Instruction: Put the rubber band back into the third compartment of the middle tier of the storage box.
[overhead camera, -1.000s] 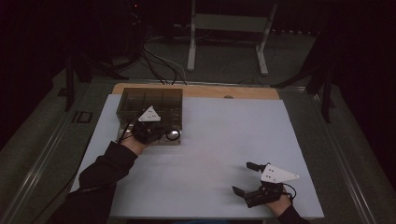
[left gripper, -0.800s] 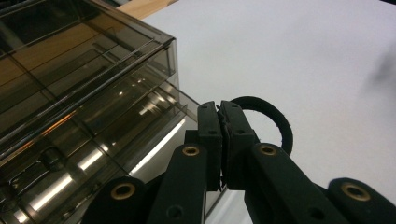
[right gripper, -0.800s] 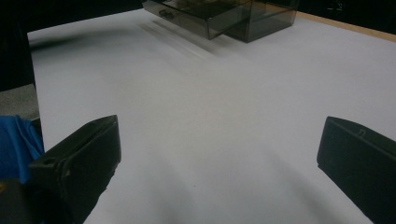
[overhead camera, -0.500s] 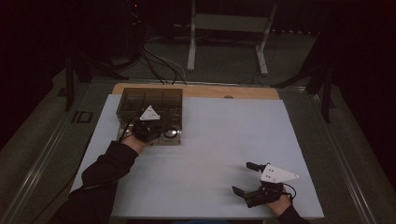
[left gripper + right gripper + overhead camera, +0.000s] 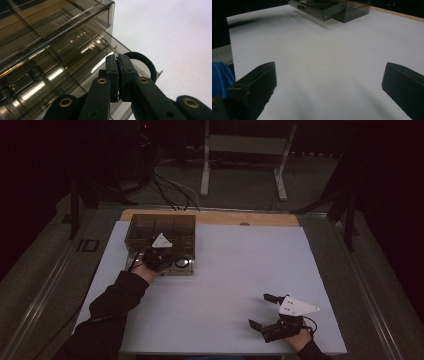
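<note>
A smoky see-through box [image 5: 150,226] with several compartments stands at the table's far left, and a low drawer [image 5: 186,270] sticks out of its front. My left gripper [image 5: 167,260] reaches into that drawer. In the left gripper view its jaws [image 5: 118,75] are pressed together on the near edge of a black ring [image 5: 146,63], which curves out to the right of the tips. The same black ring [image 5: 182,263] lies flat in the drawer. My right gripper [image 5: 263,311] rests near the front right, wide open over bare white table [image 5: 328,82].
A white sheet [image 5: 240,270] covers the table, with a wooden strip [image 5: 225,217] along its far edge. Beyond it are cables and a metal stand [image 5: 240,150] on the dark floor. The box [image 5: 332,8] sits far off in the right gripper view.
</note>
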